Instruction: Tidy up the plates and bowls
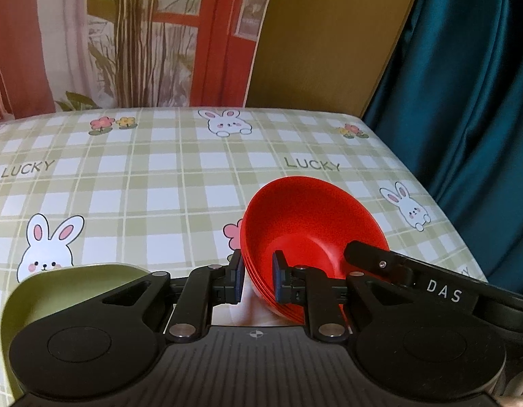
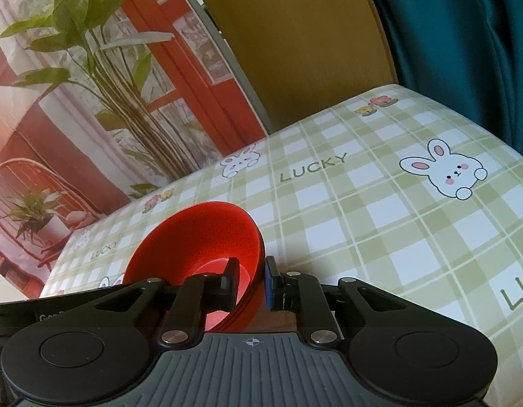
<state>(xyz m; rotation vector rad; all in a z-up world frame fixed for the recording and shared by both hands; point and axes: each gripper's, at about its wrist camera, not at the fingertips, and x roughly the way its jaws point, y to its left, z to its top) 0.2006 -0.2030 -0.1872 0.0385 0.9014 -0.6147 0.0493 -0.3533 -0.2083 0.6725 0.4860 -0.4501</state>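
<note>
Bowls: red stack [image 1: 305,224] nested, empty | left tongs [image 1: 258,279] clamp near rim | right tongs [image 2: 249,281] clamp opposite rim

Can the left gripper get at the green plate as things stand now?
Probably not at once. The left gripper is shut on the rim of the red bowls, which the right gripper also holds. The green plate lies close beside it, with nothing between, so it must first let go.

Left gripper [image 1: 258,279]: angled downward, jaws closed onto the near rim of the stacked red plastic bowls [image 1: 305,217]. Right gripper [image 2: 249,283]: angled downward, jaws pinching the opposite rim.
</note>
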